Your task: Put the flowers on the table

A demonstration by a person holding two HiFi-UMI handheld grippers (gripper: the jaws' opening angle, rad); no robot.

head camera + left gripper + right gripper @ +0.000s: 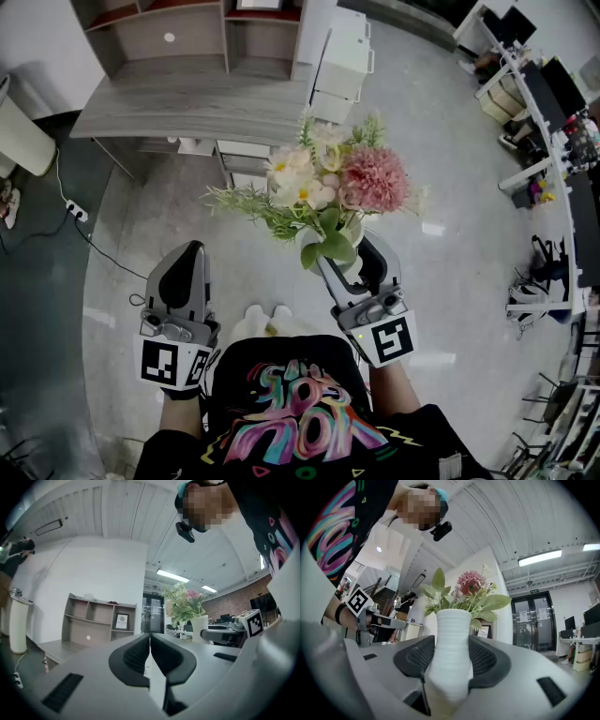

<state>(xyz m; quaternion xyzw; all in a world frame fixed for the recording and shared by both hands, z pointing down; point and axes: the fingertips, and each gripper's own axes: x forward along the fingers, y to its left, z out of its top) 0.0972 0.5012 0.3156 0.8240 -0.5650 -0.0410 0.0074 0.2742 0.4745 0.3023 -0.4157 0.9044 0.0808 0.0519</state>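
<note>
Flowers (pixel 323 183) here are one bunch stuck in one white ribbed vase (pixel 451 648). That vase is clamped between the two fingers of the right gripper (pixel 356 258), so the whole thing is up in the air in front of the person, over the floor and not resting on anything. In the right gripper view the fingers stand fairly wide apart, with the vase body squeezed between the black pads and pretty much upright. Counting blooms from the head view: one big pink one (pixel 372 178), a handful of cream ones (pixel 295 173) too bunched up to count properly, plus green sprigs poking out the sides. The left gripper (pixel 190 253) is the second of the two, off to the left and well apart from the vase. Its two fingers are pressed together with nothing between them. Each gripper carries one marker cube, so two in total, one on the left (pixel 173 364) and one on the right (pixel 392 339). One grey wood-look table (pixel 187 108) sits ahead, past the bouquet, with one open shelf unit (pixel 178 33) at its far side and one white drawer cabinet (pixel 342 61) by its right end. The left gripper view shows one framed picture (pixel 122 620) standing in that shelf unit. The person's black shirt (pixel 300 412) has a colourful print.
</note>
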